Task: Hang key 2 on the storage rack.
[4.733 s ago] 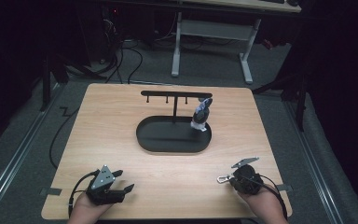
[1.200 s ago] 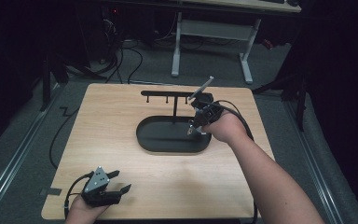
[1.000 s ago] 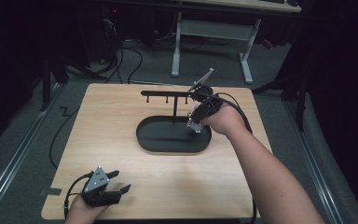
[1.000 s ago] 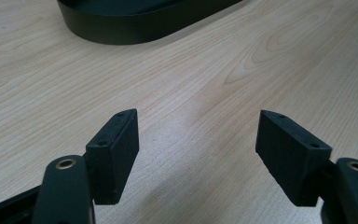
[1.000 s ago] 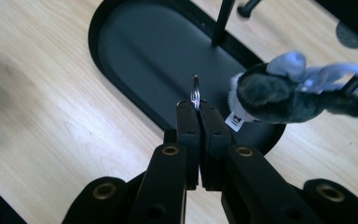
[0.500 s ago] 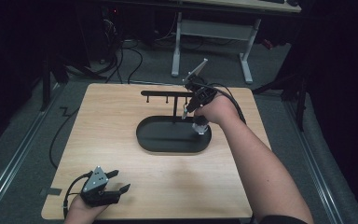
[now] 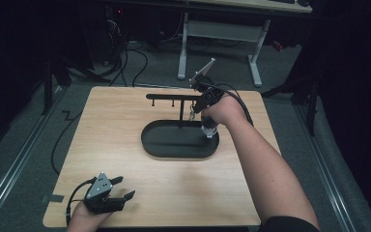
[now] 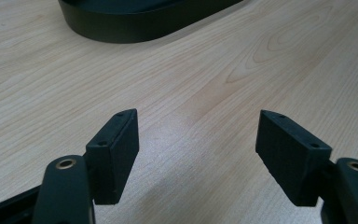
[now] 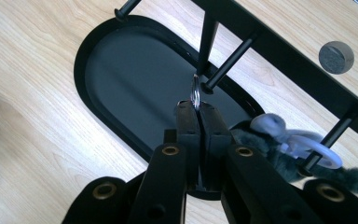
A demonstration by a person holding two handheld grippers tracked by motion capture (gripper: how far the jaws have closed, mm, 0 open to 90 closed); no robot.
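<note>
With the right gripper (image 9: 196, 109) clamped fully shut on the metal ring (image 9: 195, 95) of the plush keychain (image 9: 279, 149), held just at the stand's (image 7: 178, 96) peg (image 9: 226, 65) toward 12 o'clock, a slight misalignment could make the ring miss the peg tip and drop into the tray (image 7: 174, 150).

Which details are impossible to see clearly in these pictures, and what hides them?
- Keychain toy: right gripper view, blurred, partly behind the right gripper; its shape is unclear.
- Metal ring: high view, too small, covered by the hand.
- Whether the ring already sits on a peg of the rack: cannot tell.
- Tray: left gripper view, cut off by the top edge.
</note>
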